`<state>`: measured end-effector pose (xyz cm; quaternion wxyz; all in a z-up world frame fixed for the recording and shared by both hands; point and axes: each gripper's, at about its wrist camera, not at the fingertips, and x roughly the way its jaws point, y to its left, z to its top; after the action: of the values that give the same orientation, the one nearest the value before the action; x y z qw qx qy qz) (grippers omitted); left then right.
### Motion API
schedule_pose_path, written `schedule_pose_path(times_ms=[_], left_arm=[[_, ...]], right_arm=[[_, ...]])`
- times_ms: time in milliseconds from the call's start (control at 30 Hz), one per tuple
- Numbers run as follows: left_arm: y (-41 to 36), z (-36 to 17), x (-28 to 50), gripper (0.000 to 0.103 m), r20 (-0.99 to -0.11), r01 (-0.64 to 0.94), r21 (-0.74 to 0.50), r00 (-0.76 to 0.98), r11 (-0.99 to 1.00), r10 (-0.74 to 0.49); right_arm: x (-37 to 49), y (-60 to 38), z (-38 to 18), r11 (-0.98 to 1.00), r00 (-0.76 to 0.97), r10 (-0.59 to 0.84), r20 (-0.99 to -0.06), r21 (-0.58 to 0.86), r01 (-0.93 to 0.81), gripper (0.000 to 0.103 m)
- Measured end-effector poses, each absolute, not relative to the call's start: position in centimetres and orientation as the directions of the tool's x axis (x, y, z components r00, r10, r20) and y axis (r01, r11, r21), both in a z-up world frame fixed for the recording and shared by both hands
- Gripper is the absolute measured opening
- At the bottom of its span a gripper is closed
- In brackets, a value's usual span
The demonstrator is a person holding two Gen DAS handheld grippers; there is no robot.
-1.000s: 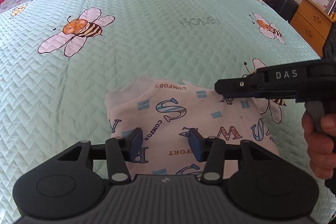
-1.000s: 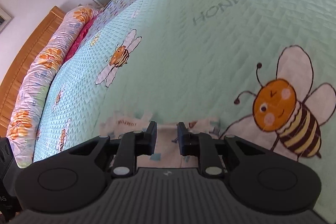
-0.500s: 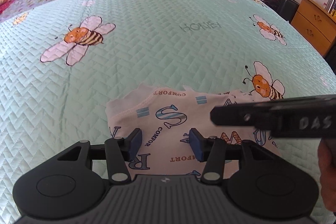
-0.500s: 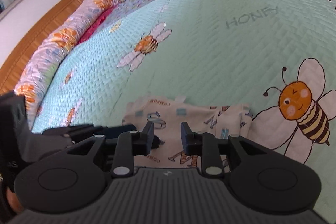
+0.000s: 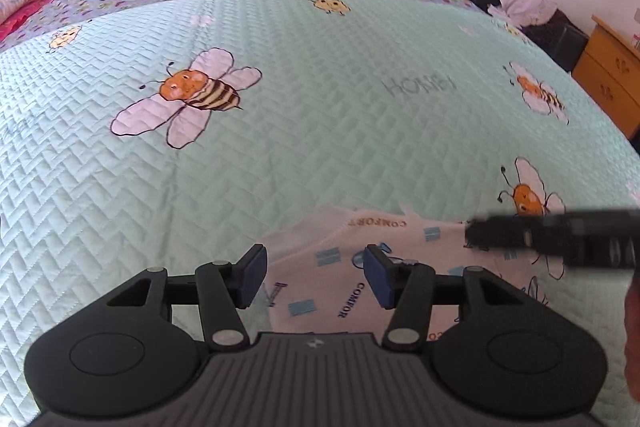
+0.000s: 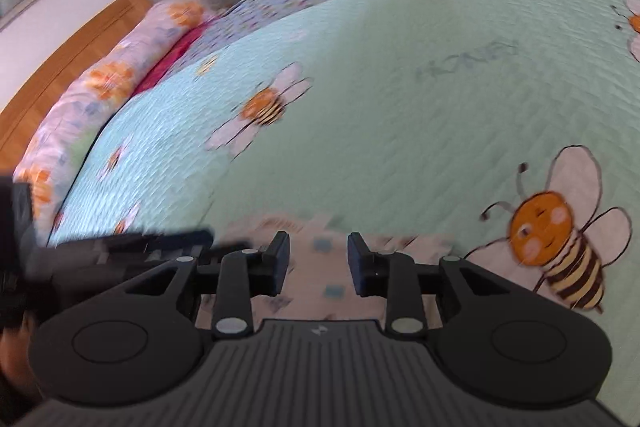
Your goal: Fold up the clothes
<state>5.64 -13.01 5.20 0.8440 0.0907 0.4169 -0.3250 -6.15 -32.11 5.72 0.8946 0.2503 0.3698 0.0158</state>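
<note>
Care is needed that a printed garment point(image 5: 360, 279), lying flat on the bed point(image 5: 320, 131) near its front edge, is pinched through one layer only at a corner. Both the left tool point(image 5: 312, 277) and right tool point(image 6: 318, 263) are held low over it, spread and empty.
</note>
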Motion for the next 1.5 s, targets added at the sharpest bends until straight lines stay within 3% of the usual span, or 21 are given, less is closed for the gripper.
schedule_pose_path(times_ms=[100,200,300,433,567,667,767,800,833,900,933,1133,1500], left_arm=[[-13.0,4.0,6.7,0.057,-0.787,0.606,-0.111,0.43,0.788,-0.441],[-12.2,3.2,8.0,0.063,-0.798,0.569,-0.141,0.419,0.81,-0.433],[-10.8,4.5,7.7,0.06,-0.777,0.552,-0.142,0.453,0.822,-0.438],[-9.8,6.3,6.4,0.061,-0.738,0.566,-0.135,0.49,0.813,-0.464],[-11.4,5.7,5.7,0.061,-0.752,0.598,-0.095,0.481,0.796,-0.451],[-12.4,4.1,6.7,0.061,-0.8,0.576,-0.04,0.471,0.817,-0.372],[-11.8,5.5,5.2,0.061,-0.773,0.581,-0.022,0.506,0.814,-0.382],[-11.8,6.2,4.1,0.065,-0.764,0.595,-0.007,0.515,0.804,-0.388],[-11.9,6.8,3.0,0.07,-0.758,0.609,0.011,0.523,0.793,-0.39],[-12.0,7.4,0.4,0.075,-0.756,0.619,0.067,0.543,0.782,-0.365],[-12.1,7.6,-0.9,0.077,-0.756,0.622,0.097,0.553,0.777,-0.349],[-10.5,7.7,-6.7,0.079,-0.777,0.591,0.141,0.564,0.794,-0.281],[-7.7,10.7,-11.4,0.08,-0.732,0.563,0.136,0.612,0.815,-0.3]], right_arm=[[-5.9,-30.5,4.5,0.887,0.683,0.242,-0.689,0.442,0.131,0.036],[-4.3,-31.6,3.5,0.897,0.681,0.162,-0.714,0.394,0.201,0.035],[-4.1,-33.8,4.9,0.871,0.717,0.101,-0.69,0.409,0.271,0.036],[-6.0,-32.0,7.0,0.913,0.735,0.109,-0.67,0.359,0.192,0.039],[-6.6,-29.6,6.1,0.942,0.695,0.127,-0.708,0.305,0.139,0.045],[-5.1,-30.4,5.4,0.951,0.672,0.025,-0.741,0.226,0.214,0.045],[-5.1,-32.0,6.6,0.925,0.673,-0.069,-0.737,0.206,0.32,0.045],[-5.6,-31.9,7.3,0.926,0.688,-0.055,-0.723,0.222,0.307,0.051],[-6.2,-31.7,8.1,0.927,0.704,-0.039,-0.709,0.237,0.29,0.063],[-7.7,-29.7,9.3,0.941,0.708,-0.088,-0.7,0.175,0.289,0.079],[-8.5,-28.7,9.9,0.947,0.71,-0.114,-0.695,0.141,0.29,0.081],[-11.9,-24.3,10.1,0.929,0.649,-0.186,-0.737,0.084,0.362,0.081],[-17.0,-20.4,12.2,0.914,0.663,-0.228,-0.713,0.077,0.397,0.081]])
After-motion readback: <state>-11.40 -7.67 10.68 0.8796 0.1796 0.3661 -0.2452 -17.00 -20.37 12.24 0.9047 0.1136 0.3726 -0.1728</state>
